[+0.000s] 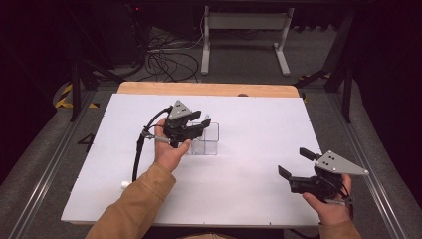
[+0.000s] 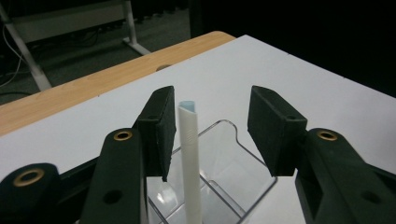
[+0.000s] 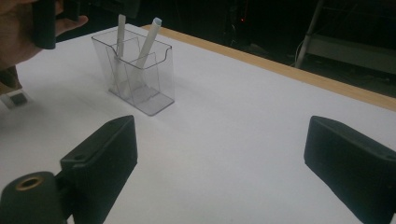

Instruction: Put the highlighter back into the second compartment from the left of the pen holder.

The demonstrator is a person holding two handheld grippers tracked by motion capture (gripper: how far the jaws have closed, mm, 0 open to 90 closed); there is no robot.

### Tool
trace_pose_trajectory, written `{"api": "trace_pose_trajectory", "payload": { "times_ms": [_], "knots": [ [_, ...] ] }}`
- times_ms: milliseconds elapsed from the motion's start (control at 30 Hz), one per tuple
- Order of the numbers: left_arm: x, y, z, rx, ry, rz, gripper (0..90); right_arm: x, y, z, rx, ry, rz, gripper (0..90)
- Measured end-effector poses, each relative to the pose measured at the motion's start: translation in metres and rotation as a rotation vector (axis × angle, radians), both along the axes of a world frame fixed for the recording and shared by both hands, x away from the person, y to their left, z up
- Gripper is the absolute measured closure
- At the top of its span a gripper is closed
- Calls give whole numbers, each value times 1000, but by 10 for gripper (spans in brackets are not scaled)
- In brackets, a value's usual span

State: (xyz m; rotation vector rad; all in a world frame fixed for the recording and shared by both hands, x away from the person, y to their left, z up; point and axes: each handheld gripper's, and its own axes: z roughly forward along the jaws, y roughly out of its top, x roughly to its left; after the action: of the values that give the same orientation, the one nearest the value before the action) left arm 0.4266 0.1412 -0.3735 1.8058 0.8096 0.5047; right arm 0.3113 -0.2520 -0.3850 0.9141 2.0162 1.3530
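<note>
while upright: white pen (image 2: pixel 190 154), pale blue tip
pens: two in clear holder (image 3: pixel 140 77)
left gripper (image 2: pixel 212 133): open around pen
right gripper (image 3: pixel 224 172): open, empty

Only readable mark: a dark "4" on the grey floor (image 1: pixel 87 142) just left of the bench (image 1: pixel 259 129), seen in the high view. Yellow-and-black hazard striping (image 1: pixel 63 95) sits on the floor farther back on that same side; it carries no text. No lettering or brand legible on anything on the bench in either gripper view.
</note>
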Motion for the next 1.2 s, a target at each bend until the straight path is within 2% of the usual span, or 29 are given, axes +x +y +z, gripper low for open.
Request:
{"api": "trace_pose_trajectory", "payload": {
  "times_ms": [33,167,200,333,433,533,633,967,1133,1200],
  "knots": [
    [-3,2,2,-6,-7,-6,465,0,0,0,3,-1,2,104],
    [-15,10,11,-28,-29,-29,421,0,1,0,4,1,1,103],
    [-17,12,13,-37,-20,-37,421,0,1,0,3,0,1,103],
    [-26,21,18,-28,-40,-25,400,0,3,-1,2,2,6,104],
    [-30,27,20,-33,-37,-42,369,1,4,-1,-4,2,10,104],
    [-35,31,20,9,-40,-62,311,1,5,-1,-5,4,10,104],
    [-39,36,22,30,-33,-77,284,1,5,-1,-5,3,10,104],
    [-54,56,29,44,-19,-88,223,1,8,-2,-9,6,22,103],
    [-61,65,30,67,-16,-89,195,1,10,-3,-6,11,23,104],
    [-62,70,30,74,-20,-118,169,1,10,-3,-8,11,24,103]
  ]
}}
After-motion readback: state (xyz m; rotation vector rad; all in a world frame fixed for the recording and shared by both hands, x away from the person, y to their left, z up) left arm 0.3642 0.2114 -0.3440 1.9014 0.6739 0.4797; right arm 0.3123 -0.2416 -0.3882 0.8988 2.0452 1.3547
